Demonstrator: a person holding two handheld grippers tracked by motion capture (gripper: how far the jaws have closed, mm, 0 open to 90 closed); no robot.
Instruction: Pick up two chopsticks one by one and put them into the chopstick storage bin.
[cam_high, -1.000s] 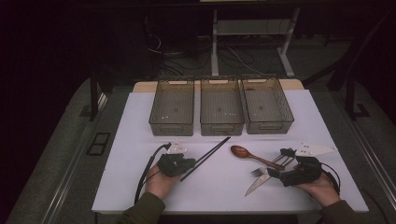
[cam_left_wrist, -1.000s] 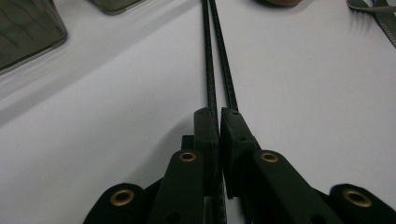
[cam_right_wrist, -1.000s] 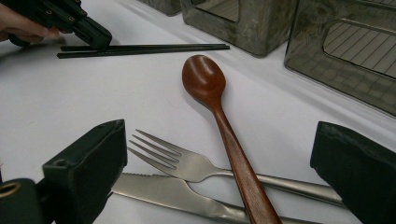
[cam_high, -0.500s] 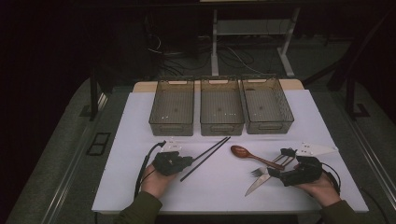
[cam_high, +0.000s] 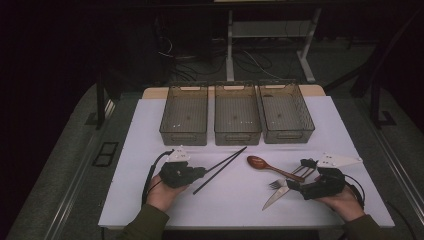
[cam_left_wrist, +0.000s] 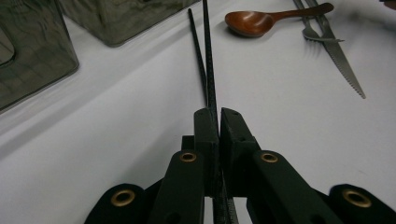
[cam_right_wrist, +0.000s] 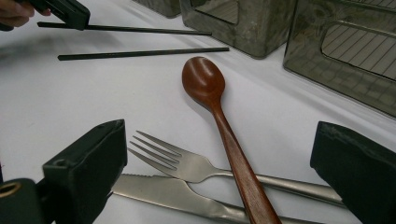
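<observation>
The left gripper (cam_high: 200, 172) has its jaws clamped on one thin black chopstick (cam_left_wrist: 208, 56), near its end. In the left gripper view this held chopstick runs straight out from the jaws, so its long axis continues the line of the gripper itself. The second black chopstick (cam_right_wrist: 142, 53) lies free on the white table (cam_high: 225, 200), just beside the held one and almost parallel to it.

Taking the middle one of the three clear plastic bins (cam_high: 237, 114) as landmark: both chopsticks lie in front of it, with their far tips near its front wall, and they slant from there back toward the person's left hand (cam_high: 161, 192). I judge that the held chopstick must go into one of these bins, so the move is forward, along the stick.

The right gripper (cam_right_wrist: 219, 172) rests well to the right of that bin, jaws wide apart around the brown wooden spoon (cam_right_wrist: 219, 112), the steel fork (cam_right_wrist: 187, 163) and the steel knife (cam_right_wrist: 173, 196), pressing on nothing.
</observation>
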